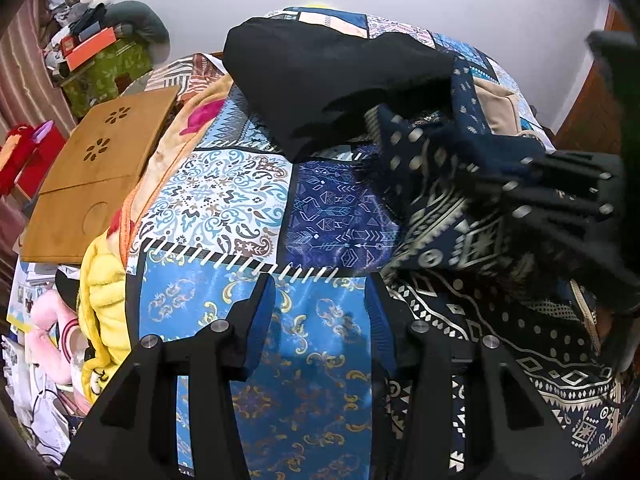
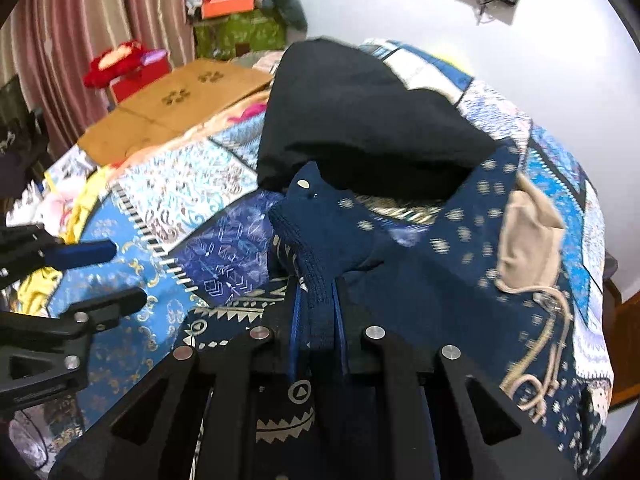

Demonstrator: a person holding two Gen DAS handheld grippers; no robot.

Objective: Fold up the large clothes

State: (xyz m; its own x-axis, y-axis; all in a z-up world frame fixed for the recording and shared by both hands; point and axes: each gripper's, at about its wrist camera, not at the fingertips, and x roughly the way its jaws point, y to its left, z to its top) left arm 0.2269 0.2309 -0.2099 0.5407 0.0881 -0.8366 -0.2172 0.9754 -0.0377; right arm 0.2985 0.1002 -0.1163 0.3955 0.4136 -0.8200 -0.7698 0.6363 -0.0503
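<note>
Navy patterned cloth, the garment (image 2: 400, 248) we are folding, lies on the bed (image 1: 224, 196); its far edge is hidden under a black folded piece (image 2: 360, 120). Our right claw (image 2: 318, 304) is clamped on a ribbed fold, though blur softens it. Our left claw (image 1: 320, 304) hangs apart over the bedspread, gripping nothing.

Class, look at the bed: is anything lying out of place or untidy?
Yes. The navy patterned garment lies bunched, not flat, its ribbed hem pinched in the right tongs. A black garment overlaps it, and a beige drawstring bag lies on it.
</note>
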